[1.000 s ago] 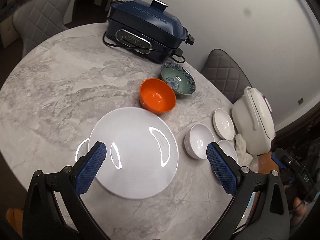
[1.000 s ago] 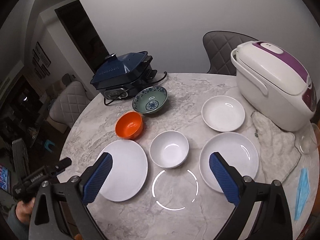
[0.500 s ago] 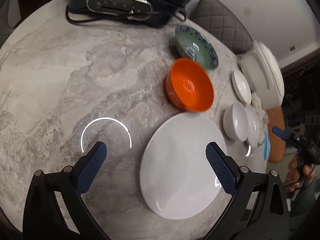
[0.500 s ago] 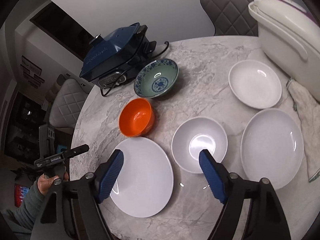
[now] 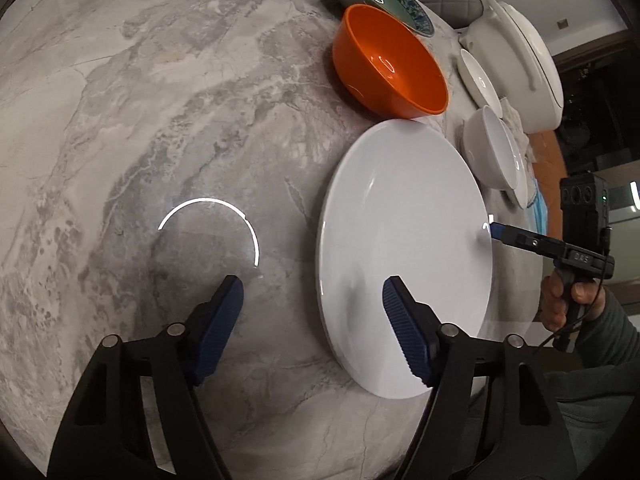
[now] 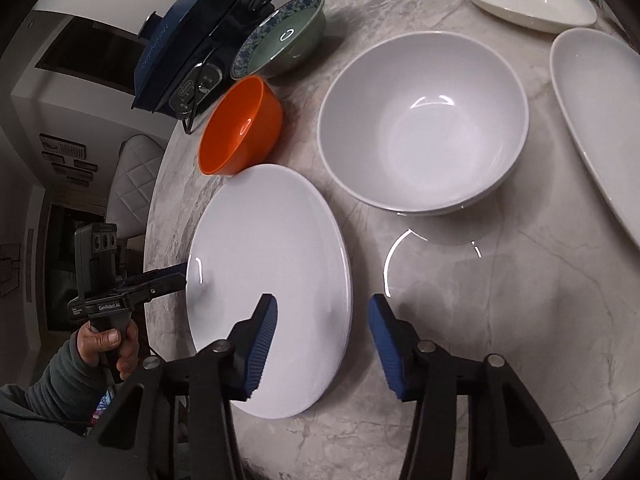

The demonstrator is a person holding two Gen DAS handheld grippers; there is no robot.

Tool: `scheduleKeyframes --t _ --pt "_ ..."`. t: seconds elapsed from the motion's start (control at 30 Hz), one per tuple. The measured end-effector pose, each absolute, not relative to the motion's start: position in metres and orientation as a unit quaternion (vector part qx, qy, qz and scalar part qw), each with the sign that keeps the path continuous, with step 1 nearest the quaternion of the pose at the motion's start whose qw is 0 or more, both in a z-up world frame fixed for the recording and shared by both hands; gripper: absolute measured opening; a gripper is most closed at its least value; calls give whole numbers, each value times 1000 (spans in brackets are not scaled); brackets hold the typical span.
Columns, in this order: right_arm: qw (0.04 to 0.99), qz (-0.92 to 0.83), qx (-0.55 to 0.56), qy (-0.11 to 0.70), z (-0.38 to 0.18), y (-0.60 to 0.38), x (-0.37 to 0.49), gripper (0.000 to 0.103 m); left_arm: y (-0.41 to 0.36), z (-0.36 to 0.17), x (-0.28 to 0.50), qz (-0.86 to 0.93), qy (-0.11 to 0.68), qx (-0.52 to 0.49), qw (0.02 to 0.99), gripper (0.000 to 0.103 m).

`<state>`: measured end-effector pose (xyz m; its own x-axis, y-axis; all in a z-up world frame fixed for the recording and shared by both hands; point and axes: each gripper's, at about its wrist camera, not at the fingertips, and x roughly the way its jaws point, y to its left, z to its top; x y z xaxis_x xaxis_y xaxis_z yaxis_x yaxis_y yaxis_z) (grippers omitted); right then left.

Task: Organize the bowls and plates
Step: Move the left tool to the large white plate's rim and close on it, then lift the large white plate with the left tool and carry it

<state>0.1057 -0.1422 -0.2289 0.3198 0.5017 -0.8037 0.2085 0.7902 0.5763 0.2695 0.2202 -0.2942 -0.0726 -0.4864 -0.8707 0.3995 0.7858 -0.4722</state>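
White flat plate: lies on the marble table; serves as the landmark for all positions below.
Left gripper: jaws part open and just narrowed; straddles the plate's left rim, one pad over the plate, the other over bare marble. No pad presses the rim.
Right gripper: jaws part open and just narrowed; straddles the plate's right rim in the same way. Nothing is clamped.
Orange bowl: just beyond the plate's far edge, near-touching.
Patterned green bowl: behind the orange bowl, farther from the plate.
White bowl: just right of the plate, upright, empty.
Other white plates: right of the white bowl, well apart from the landmark plate.
Dark blue cooker: at the table's far edge, beyond the bowls.
Step in hand: judged as the two-sided approach to the flat plate, before the grasp.
Next move: calls for sliding one pad under each rim, closing both sets of jaws evenly, then lifting level toward the other plates.
Risk: the glossy rim may slip; uneven closure may tilt the plate into the orange bowl.
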Motion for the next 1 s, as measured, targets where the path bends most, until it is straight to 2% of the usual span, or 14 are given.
scheduleKeyframes --t 0.17,0.23,0.3,0.37,0.5,0.7,0.83,0.87,1.0 --pt "750 101 313 574 -240 -143 110 38 207 -288 268 -333 660 -43 672 55" --pt "746 103 315 578 -243 -144 108 38 206 -290 271 -334 666 -51 665 48" --pt "737 109 319 586 -249 -144 106 35 203 -290 271 -334 674 -49 657 34" --pt "735 116 323 585 -251 -144 103 32 201 -292 268 -336 676 -46 655 29" --pt "728 126 332 587 -255 -142 105 21 196 -293 265 -334 676 -49 655 26" --pt "720 129 362 579 -260 -147 110 21 193 -292 267 -331 677 -48 656 26" --pt "709 130 388 574 -267 -154 107 16 194 -290 269 -326 677 -45 658 25" --pt "709 127 388 575 -268 -155 106 13 192 -290 268 -324 677 -42 660 23" --pt "714 124 375 579 -266 -154 105 13 194 -289 268 -313 675 -27 667 17"
